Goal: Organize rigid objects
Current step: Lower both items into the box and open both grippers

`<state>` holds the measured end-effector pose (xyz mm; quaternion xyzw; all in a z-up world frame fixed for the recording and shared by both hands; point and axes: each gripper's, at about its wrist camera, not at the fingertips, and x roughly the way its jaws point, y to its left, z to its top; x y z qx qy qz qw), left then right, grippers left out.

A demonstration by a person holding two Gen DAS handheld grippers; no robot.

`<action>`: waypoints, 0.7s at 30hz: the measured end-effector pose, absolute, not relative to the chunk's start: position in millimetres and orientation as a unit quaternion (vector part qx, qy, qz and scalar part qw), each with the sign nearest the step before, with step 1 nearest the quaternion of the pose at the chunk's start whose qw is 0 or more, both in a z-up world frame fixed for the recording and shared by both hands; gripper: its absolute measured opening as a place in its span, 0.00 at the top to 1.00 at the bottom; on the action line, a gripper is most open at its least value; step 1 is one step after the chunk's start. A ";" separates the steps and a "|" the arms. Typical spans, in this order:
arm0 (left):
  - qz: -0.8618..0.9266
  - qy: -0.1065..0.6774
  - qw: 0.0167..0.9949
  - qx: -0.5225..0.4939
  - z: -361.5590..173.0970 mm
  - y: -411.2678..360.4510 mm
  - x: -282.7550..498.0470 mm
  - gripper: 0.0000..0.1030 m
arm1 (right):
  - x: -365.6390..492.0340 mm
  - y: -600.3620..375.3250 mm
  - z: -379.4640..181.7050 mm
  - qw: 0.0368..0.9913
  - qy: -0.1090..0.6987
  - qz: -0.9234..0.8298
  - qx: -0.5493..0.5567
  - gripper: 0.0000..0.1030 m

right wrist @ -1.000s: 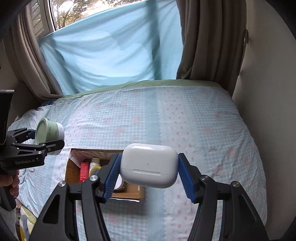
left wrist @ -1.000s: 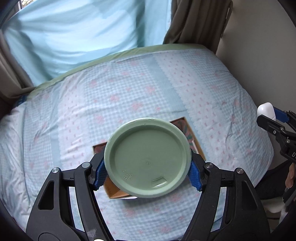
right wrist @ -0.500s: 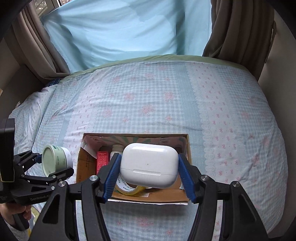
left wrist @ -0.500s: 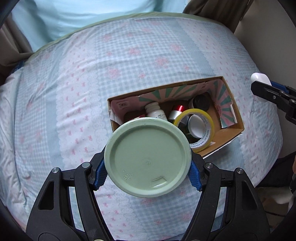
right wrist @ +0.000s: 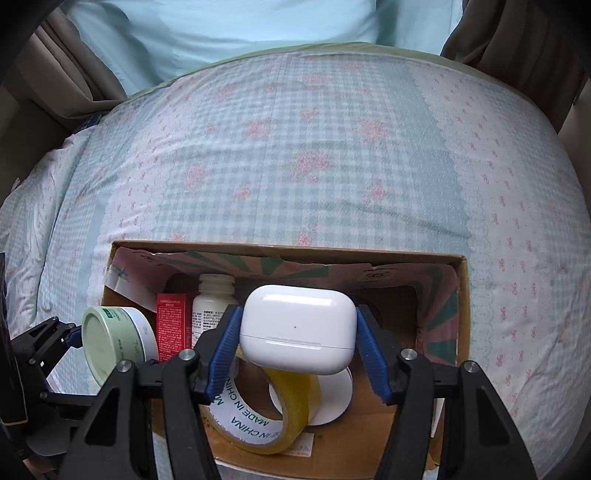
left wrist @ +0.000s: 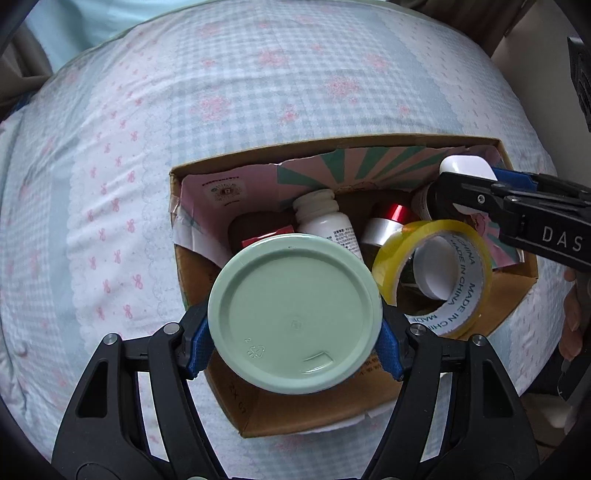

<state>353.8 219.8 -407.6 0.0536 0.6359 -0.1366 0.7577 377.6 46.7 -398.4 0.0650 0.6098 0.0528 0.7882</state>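
My left gripper (left wrist: 295, 338) is shut on a round jar with a pale green lid (left wrist: 295, 317), held above the near left part of an open cardboard box (left wrist: 207, 173). The jar also shows at the left of the right wrist view (right wrist: 110, 343). My right gripper (right wrist: 297, 345) is shut on a white earbud case (right wrist: 299, 328), held over the middle of the box (right wrist: 463, 295). The case shows at the box's right end in the left wrist view (left wrist: 467, 168). The box holds a yellow tape roll (left wrist: 432, 277), a white bottle (left wrist: 325, 221), a red carton (right wrist: 173, 325) and other small items.
The box lies on a bed with a light blue checked cover with pink flowers (right wrist: 295, 166). Curtains (right wrist: 517, 44) and a pale blue sheet (right wrist: 229, 26) stand behind the bed. A hand shows at the right edge of the left wrist view (left wrist: 572, 314).
Both grippers have moved down and closer to the box, which now fills more of each view. The right gripper with the earbud case has moved over the box. Both grips are unchanged.
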 end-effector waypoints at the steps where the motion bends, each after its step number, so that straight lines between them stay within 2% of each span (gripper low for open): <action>1: -0.136 0.637 0.757 0.053 -411.3 219.2 357.9 0.35 | 380.0 47.6 -404.4 0.785 0.613 0.053 0.067 0.45; 12: -0.120 0.645 0.751 0.074 -425.0 209.9 383.4 0.34 | 401.1 48.2 -431.7 0.760 0.640 0.066 0.086 0.45; 13: -0.117 0.650 0.747 0.080 -426.4 208.5 384.5 0.33 | 403.9 47.0 -434.6 0.754 0.646 0.072 0.098 0.45; 15: -0.133 0.654 0.741 0.070 -423.6 207.9 384.5 0.16 | 406.4 45.0 -435.6 0.748 0.647 0.079 0.123 0.44; 16: -0.139 0.651 0.743 0.068 -418.4 207.4 382.7 0.01 | 406.2 42.9 -433.6 0.746 0.649 0.071 0.130 0.37; 17: -0.141 0.644 0.749 0.073 -412.7 206.4 380.7 0.00 | 405.5 39.8 -430.3 0.745 0.650 0.063 0.135 0.27; 18: -0.143 0.641 0.750 0.081 -408.2 205.2 379.0 0.00 | 404.2 36.4 -426.3 0.744 0.652 0.057 0.137 0.00; 21: -0.140 0.640 0.750 0.092 -398.4 205.7 375.2 0.00 | 394.9 24.4 -408.8 0.757 0.638 0.034 0.138 0.00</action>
